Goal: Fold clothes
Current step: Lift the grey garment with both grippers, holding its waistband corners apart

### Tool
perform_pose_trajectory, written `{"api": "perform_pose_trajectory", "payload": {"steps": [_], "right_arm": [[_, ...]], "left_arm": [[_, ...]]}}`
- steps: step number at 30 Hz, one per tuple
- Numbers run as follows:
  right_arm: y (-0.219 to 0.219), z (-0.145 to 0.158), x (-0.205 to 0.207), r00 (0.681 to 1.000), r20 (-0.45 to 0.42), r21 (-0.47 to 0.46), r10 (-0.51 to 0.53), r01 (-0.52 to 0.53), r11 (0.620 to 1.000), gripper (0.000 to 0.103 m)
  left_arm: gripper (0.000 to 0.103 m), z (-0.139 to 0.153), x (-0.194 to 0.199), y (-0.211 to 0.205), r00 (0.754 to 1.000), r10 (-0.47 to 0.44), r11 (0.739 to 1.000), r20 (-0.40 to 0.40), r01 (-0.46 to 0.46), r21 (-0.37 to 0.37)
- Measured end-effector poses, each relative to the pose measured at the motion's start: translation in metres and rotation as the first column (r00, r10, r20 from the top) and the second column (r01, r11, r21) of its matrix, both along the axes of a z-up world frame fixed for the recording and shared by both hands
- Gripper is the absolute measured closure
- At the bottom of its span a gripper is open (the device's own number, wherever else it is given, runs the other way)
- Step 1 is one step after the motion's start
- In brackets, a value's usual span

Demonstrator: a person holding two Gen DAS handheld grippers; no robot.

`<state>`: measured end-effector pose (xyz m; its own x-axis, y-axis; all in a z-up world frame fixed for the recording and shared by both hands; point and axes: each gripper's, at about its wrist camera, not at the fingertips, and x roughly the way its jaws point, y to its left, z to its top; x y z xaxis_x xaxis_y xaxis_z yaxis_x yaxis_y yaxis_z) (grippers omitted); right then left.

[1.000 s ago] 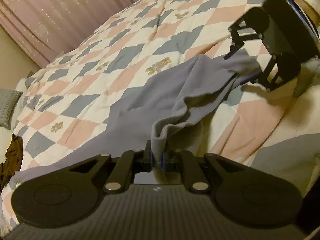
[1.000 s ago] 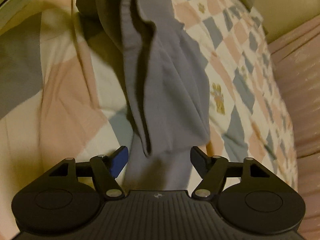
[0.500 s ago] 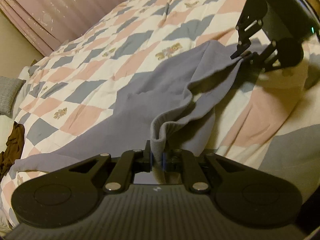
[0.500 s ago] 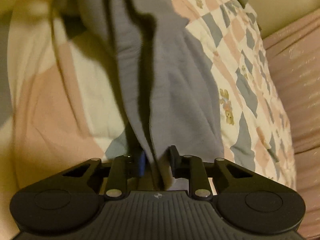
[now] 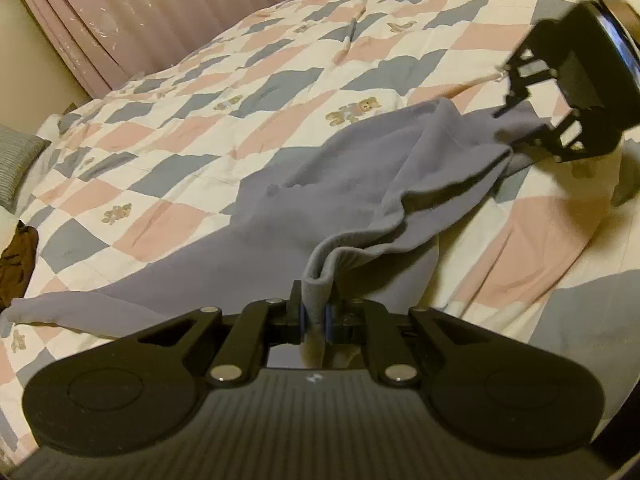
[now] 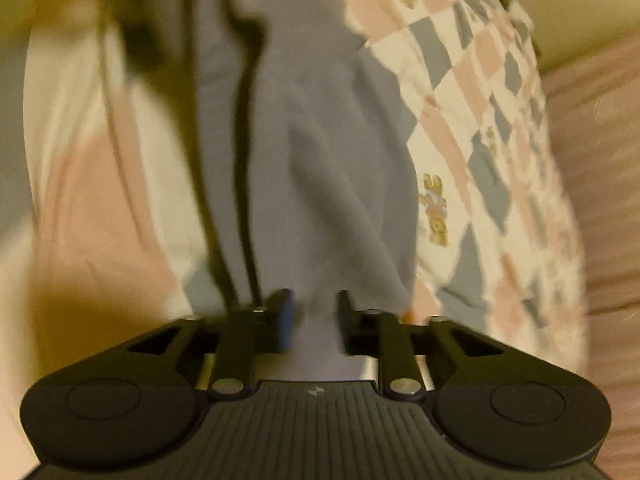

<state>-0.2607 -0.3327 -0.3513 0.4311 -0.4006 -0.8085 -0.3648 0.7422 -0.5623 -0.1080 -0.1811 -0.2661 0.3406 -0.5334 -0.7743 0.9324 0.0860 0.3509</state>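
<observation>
A grey-blue garment (image 5: pixel 340 184) lies spread across the checked quilt (image 5: pixel 200 120), one edge lifted between my two grippers. My left gripper (image 5: pixel 314 312) is shut on a folded bit of that edge, which stands up between its blue pads. In the left wrist view my right gripper (image 5: pixel 520 120) holds the far end of the same edge at the upper right. The blurred right wrist view shows the garment (image 6: pixel 320 140) running away from my right gripper (image 6: pixel 314 316). Its jaws are opening, with cloth filling the gap and touching both pads.
The quilt (image 6: pixel 460 80) covers a bed with pink, grey and cream squares. Pink curtains (image 5: pixel 160 8) hang behind it. A grey pillow (image 5: pixel 16 160) and a dark brown cloth (image 5: pixel 16 248) lie at the left edge.
My right gripper went from wide open to closed on the garment's edge, then widened a little. The edge now hangs higher and tauter between both grippers. The left grip is unchanged.
</observation>
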Motion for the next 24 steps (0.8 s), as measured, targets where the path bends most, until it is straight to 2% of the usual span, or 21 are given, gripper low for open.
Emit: {"api": "perform_pose_trajectory", "payload": {"steps": [2,6,10,14,18,19,20,22,24], "right_arm": [[0.003,-0.012,-0.015,1.0,-0.023,-0.051,-0.008,0.007,0.999,0.074],[0.011,-0.033,-0.021,1.0,-0.023,-0.077,0.02,-0.022,0.997,0.074],[0.028,-0.053,-0.018,0.996,0.027,-0.159,0.082,-0.076,0.984,0.071],[0.038,-0.058,-0.017,0.986,0.106,-0.2,0.13,-0.107,0.974,0.065],[0.043,-0.075,-0.018,0.975,0.08,-0.284,0.206,-0.176,0.943,0.065],[0.041,-0.073,-0.016,0.977,0.081,-0.269,0.197,-0.168,0.948,0.07],[0.038,-0.068,-0.014,0.98,0.083,-0.238,0.179,-0.155,0.959,0.084],[0.035,-0.054,-0.008,0.981,0.09,-0.192,0.169,-0.15,0.97,0.099],[0.032,-0.035,-0.005,0.98,0.078,-0.157,0.181,-0.168,0.973,0.1]], "left_arm": [[0.095,-0.003,0.003,0.002,1.0,-0.006,1.0,-0.006,0.006,0.005],[0.095,-0.013,0.005,0.004,1.0,-0.014,1.0,-0.004,0.015,0.022],[0.095,-0.019,0.01,0.004,1.0,-0.004,0.999,-0.013,0.004,0.034],[0.094,-0.035,0.01,0.006,1.0,-0.008,0.998,-0.018,0.009,0.066],[0.094,-0.048,0.005,0.011,1.0,-0.008,0.995,-0.03,0.011,0.098],[0.095,-0.048,0.003,0.013,1.0,-0.01,0.995,-0.027,0.013,0.103],[0.095,-0.049,0.0,0.015,1.0,-0.013,0.994,-0.024,0.015,0.108],[0.096,-0.041,-0.003,0.021,1.0,-0.01,0.995,-0.026,0.013,0.096],[0.096,-0.026,-0.003,0.026,0.999,0.004,0.998,-0.046,-0.001,0.068]]}}
